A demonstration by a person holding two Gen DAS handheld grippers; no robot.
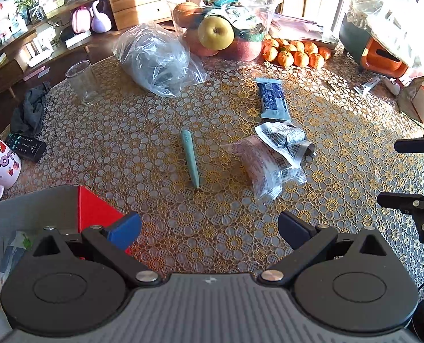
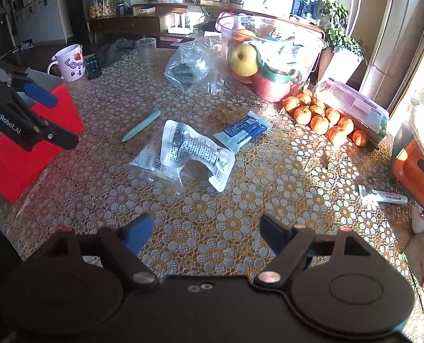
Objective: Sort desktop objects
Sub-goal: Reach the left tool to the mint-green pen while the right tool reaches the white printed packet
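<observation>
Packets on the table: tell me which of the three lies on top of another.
The white crumpled packet printed with black text: it rests across the clear plastic packet with the barcode. The flat blue-and-white packet lies beside them, directly on the tablecloth.

Glossy crinkled plastic packets (image 2: 195,151) (lace-patterned tablecloth (image 2: 240,214))

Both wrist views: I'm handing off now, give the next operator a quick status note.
Left tool: open, empty, above the table near the red box.
Right tool: open, empty.
On the table, loose: green pen, white printed pouch lying on a clear packet, blue packet.
Done: something already lies in the box.
Left: those four items.
</observation>
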